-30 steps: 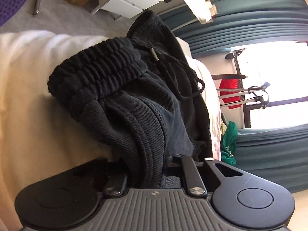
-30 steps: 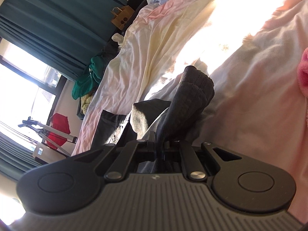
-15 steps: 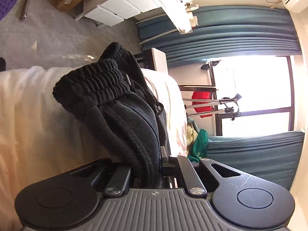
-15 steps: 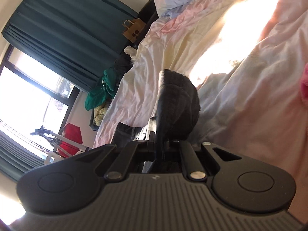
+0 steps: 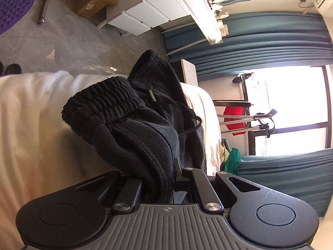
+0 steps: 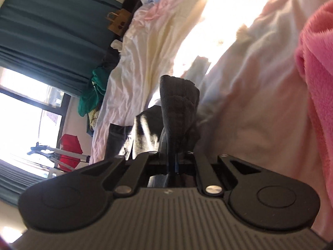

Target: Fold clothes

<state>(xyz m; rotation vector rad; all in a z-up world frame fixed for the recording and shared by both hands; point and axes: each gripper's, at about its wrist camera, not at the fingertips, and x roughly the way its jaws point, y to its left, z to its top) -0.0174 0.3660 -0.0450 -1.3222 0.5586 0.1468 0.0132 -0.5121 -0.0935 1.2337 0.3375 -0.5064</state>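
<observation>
Bedroom, bed (image 5: 31,125) with pale sheet. Black sweatpants (image 5: 133,125) over bed: waistband end clamped in left hand-held gripper (image 5: 164,179), ribbed cuff (image 6: 179,104) clamped in right hand-held gripper (image 6: 172,162). Judged step: mid-fold, ends held. Next: lay ends together, flat.

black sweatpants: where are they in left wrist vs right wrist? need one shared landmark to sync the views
Left wrist: black sweatpants fill the centre, ribbed waistband and drawstring up, clamped in the left gripper, lying over the white bedsheet.
Right wrist: lower centre, a ribbed cuff end rising from the right gripper, which is shut on it.
Shared landmark: red item by the window.
</observation>
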